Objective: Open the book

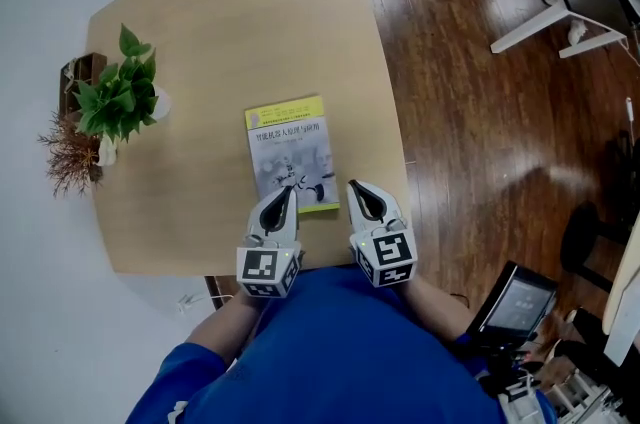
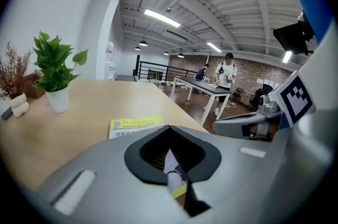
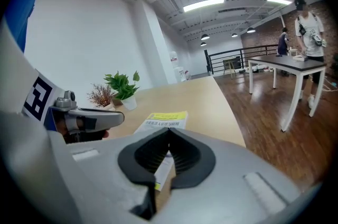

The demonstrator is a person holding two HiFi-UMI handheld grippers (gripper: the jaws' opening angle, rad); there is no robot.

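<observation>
Counting outward from the person in the blue top.

Grippers, two. The left gripper (image 1: pixel 288 192) and the right gripper (image 1: pixel 357 189) sit side by side at the near edge of the table (image 1: pixel 220 22), each carrying one marker cube at its rear. Both point away from the person and slope downward. Each has its jaws pressed together at the tips, with nothing pinched between them. The left tip lies over the near left corner of the book (image 1: pixel 288 144), and the right tip sits just beside the near right corner. No view shows whether either one touches the cover.

Book, one. It is closed and lies flat on the table's near right part, cover up. Its long axis runs away from the person, turned slightly off the table's edge. The yellow title band is at the far end, the grey picture fills the middle, and a thin yellow strip marks the near end.

Table, one, of pale wood with rounded corners.

Plants, two, at the table's left edge and well apart from the book. One is a green plant (image 1: pixel 118 92) in a white pot, and beside it is a dried reddish sprig (image 1: pixel 68 152) in a small white vase.

Screen (image 1: pixel 515 302), one, low on the right above the dark wood floor (image 1: pixel 470 112).

People, two, stand far off beside a dark-topped desk (image 2: pixel 198 85) on white legs.
</observation>
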